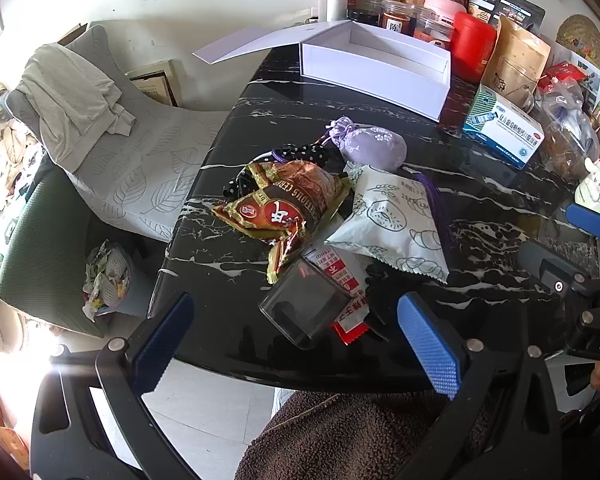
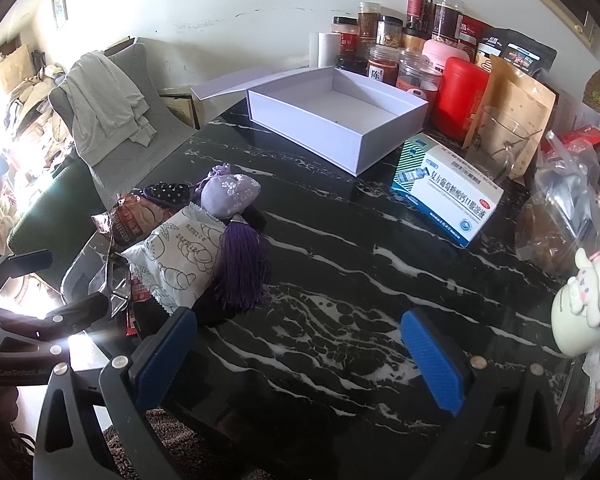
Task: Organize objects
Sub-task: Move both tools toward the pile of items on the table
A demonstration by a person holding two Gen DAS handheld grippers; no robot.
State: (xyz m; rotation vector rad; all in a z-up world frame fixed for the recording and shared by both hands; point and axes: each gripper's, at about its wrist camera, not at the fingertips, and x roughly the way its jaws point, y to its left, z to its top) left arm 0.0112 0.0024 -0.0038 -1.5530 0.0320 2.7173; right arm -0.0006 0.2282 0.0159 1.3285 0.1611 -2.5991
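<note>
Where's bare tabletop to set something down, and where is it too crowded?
Free: the dark marble between the snack pile, the white box and the medicine carton, running to the right gripper. The white box is empty too. Crowded: the jars and bags along the wall.

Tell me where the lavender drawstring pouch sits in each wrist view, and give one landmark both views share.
Left wrist view: the lavender pouch lies just above the picture's center, at the far end of the pile, beyond the white snack packet.
Right wrist view: the lavender pouch lies left of center, again beyond the white snack packet.
Shared landmark: the open white box lies farther back on the black marble table in both.
</note>
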